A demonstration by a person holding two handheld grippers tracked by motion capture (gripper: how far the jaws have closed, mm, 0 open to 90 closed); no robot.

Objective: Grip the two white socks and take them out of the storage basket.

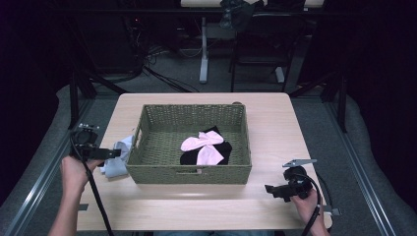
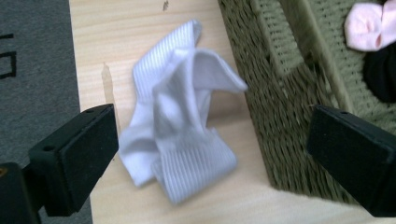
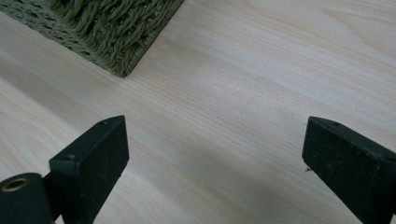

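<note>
My left tool (image 2: 205, 154) is hovering spread wide over the crumpled white sock (image 2: 180, 126) lying on the table (image 1: 275, 128) just beside the woven basket (image 1: 189, 174), while my right tool (image 3: 215, 154) is waiting spread, and I am risking snagging the basket's weave.

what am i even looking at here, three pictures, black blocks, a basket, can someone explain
A person sits at a wooden table and holds a hand-held claw in each hand. The wide picture comes from a camera above, looking down. There the left claw is at the left and the right claw at the right. The other two pictures come from cameras riding on each claw; the black blocks are its jaws. Both claws are open and hold nothing. A green woven basket stands on the table, with pink socks lying on black socks inside. A crumpled white sock lies on the table beside the basket, in front of the left claw.
</note>
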